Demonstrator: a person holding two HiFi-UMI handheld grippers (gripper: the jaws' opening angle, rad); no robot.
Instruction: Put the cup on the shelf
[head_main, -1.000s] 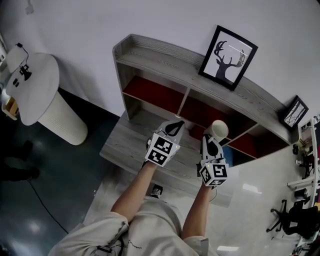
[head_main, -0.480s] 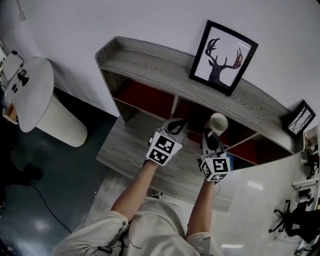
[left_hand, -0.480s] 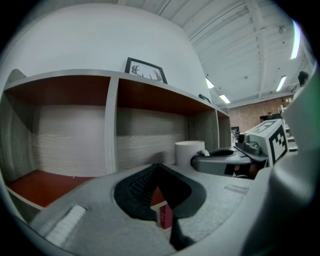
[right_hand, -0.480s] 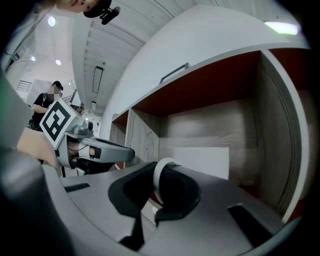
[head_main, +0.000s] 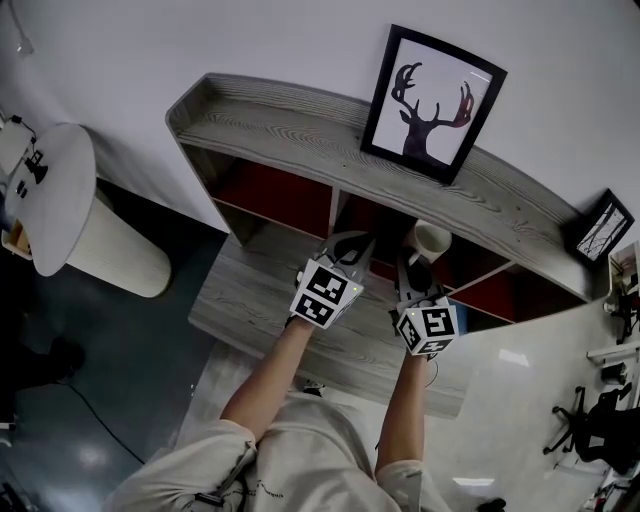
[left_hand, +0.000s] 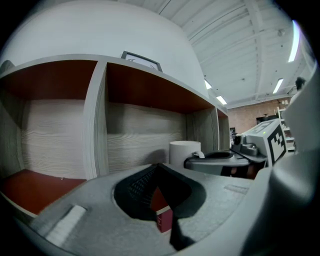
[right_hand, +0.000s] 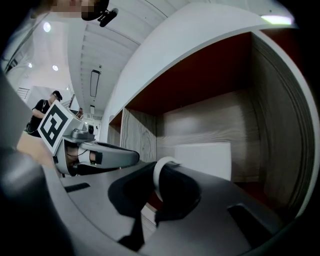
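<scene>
While at shelf (head_main: 300, 130) mid bay, cup (head_main: 430, 240) handle in R gripper (right_hand: 160, 187); L gripper (left_hand: 161, 200) jaws together.

Open-plan office or lab floor with a staged home corner. Grey wood-grain shelf unit (head_main: 290, 128) against a white wall (head_main: 200, 40), with a framed deer print (head_main: 432, 100) and a smaller frame (head_main: 603, 226) on top of it. Left of the unit, a white round pedestal table (head_main: 60, 185). Right of it, a black office chair (head_main: 605, 440). Beyond its right end, strip lights (left_hand: 278, 85) on a panelled ceiling (left_hand: 235, 40).
</scene>
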